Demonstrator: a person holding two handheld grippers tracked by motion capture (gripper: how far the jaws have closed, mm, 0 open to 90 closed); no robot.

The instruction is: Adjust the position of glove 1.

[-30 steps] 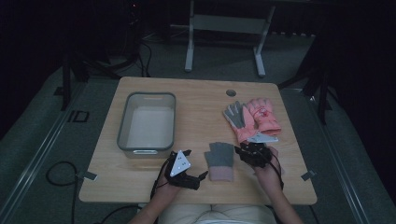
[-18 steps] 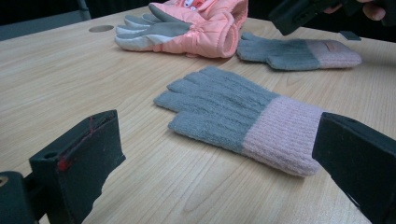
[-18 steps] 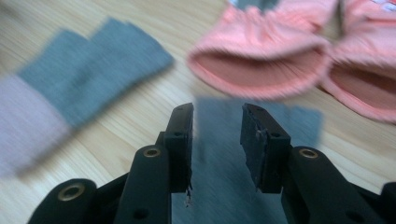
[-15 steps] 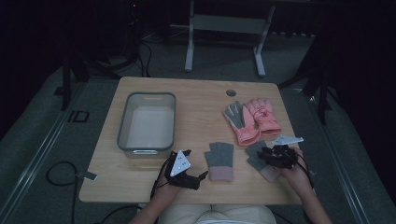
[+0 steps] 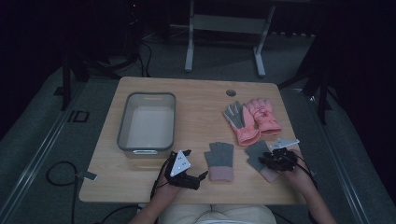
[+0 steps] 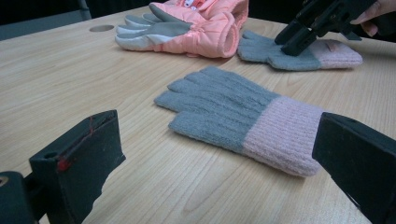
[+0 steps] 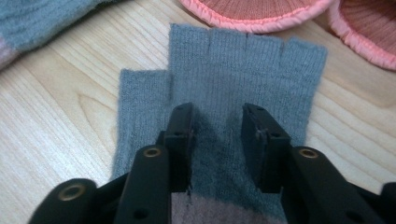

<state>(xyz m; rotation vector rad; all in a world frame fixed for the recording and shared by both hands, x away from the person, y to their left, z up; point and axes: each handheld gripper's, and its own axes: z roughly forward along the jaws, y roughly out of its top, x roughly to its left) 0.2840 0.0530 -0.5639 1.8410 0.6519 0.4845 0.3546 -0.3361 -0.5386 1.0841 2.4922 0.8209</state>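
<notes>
Two grey fingerless gloves with pink cuffs lie flat near the table's front. My right gripper [image 5: 266, 161] stands over the right glove [image 5: 255, 151], near its cuff. In the right gripper view its jaws are a little apart, tips [image 7: 217, 112] resting on the flat grey knit [image 7: 243, 70], which is not bunched between them. The left gripper view shows that gripper [image 6: 292, 44] too. My left gripper [image 5: 196, 164] rests on the table beside the left glove [image 5: 220, 156], jaws wide open. That glove [image 6: 224, 105] lies just ahead of them, untouched.
A pair of pink padded gloves [image 5: 252, 119] lies behind the right grey glove, cuffs close to it. A clear plastic bin [image 5: 122, 126] stands at the table's left. A cable hole [image 5: 230, 92] sits near the far edge. Bare wood [image 5: 196, 112] separates bin and gloves.
My right gripper has slid to the right along the right grey glove, uncovering its finger end. The left gripper and the left glove have stayed in place.
</notes>
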